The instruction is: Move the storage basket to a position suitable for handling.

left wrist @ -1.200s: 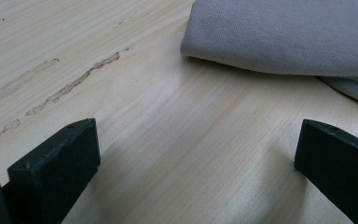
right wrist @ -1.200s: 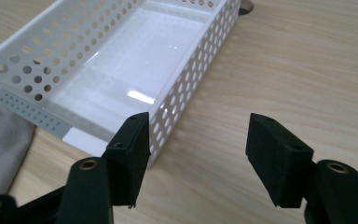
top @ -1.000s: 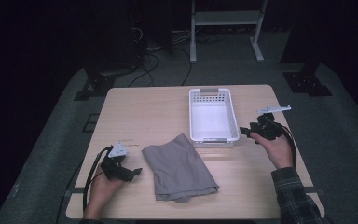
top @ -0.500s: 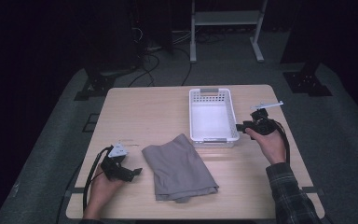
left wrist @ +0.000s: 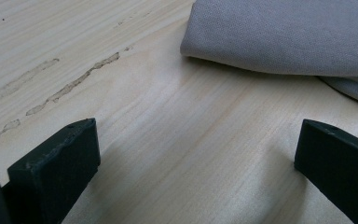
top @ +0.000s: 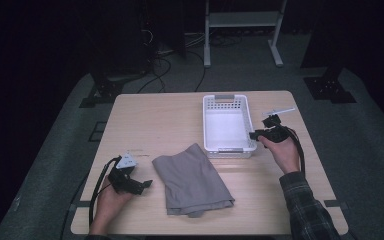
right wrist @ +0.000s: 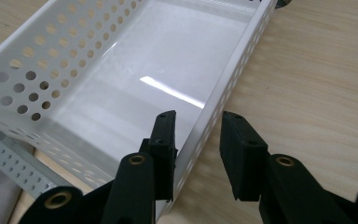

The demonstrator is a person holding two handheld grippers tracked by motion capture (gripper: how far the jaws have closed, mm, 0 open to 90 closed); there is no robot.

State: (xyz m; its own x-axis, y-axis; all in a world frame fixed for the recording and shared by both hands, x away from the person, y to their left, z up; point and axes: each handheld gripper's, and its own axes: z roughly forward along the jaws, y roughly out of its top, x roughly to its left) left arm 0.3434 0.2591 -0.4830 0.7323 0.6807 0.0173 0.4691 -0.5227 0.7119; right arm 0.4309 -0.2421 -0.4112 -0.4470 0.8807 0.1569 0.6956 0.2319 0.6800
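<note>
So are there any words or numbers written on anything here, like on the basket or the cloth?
None to read: the white perforated basket has only holes, the grey folded cloth is plain, and the wooden table shows only scuff marks. Neither the left tongs nor the right tongs carry any lettering.

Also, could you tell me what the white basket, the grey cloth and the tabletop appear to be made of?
White basket: probably glossy plastic; punched round holes, thin wall, bright glare on its floor. Possibly painted metal.
Grey cloth: matte woven fabric; fine weave, soft folded edges.
Tabletop: pale wood or wood-look laminate; straight grain lines, low sheen.
</note>
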